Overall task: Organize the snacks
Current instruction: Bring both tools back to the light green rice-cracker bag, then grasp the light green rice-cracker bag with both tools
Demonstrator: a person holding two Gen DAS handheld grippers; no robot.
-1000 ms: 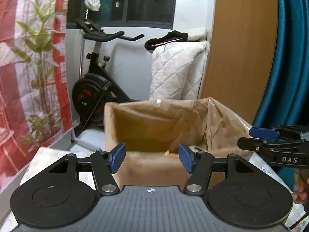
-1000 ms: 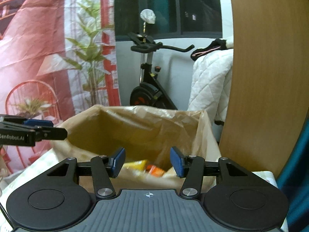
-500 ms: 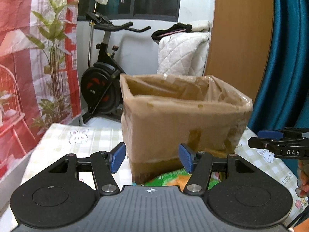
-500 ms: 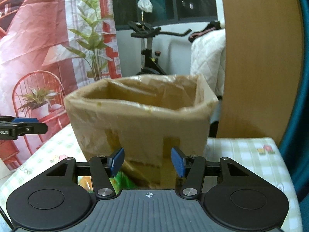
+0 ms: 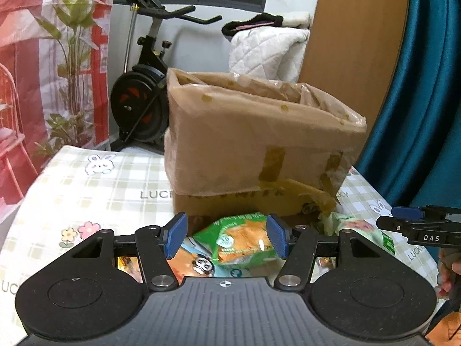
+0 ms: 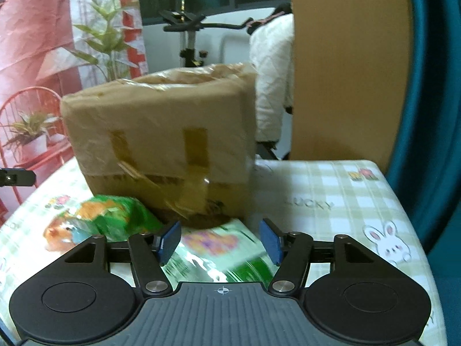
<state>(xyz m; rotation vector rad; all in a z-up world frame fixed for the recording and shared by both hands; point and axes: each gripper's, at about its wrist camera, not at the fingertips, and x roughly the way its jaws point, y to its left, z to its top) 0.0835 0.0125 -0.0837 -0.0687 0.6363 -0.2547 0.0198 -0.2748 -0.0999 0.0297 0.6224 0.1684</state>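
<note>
A brown cardboard box [image 5: 259, 138] lined with plastic stands on the checked tablecloth; it also shows in the right wrist view [image 6: 161, 141]. Snack packets lie in front of it. My left gripper [image 5: 226, 238] is open and empty above a green and orange packet [image 5: 245, 240]. My right gripper [image 6: 219, 242] is open and empty above a light green packet [image 6: 219, 253]. Another green and orange packet [image 6: 98, 222] lies to its left. The right gripper's tip [image 5: 415, 225] shows at the right edge of the left wrist view.
The tablecloth [image 5: 100, 190] covers a small table whose far edge lies just behind the box. An exercise bike [image 5: 144, 86] and a white quilt [image 5: 268, 52] stand beyond. A wooden panel [image 6: 345, 66] and teal curtain [image 5: 417, 86] are at the right.
Both grippers have pulled back from over the box's opening and dropped low in front of it. The box's front wall and the packets on the table have come into view.
</note>
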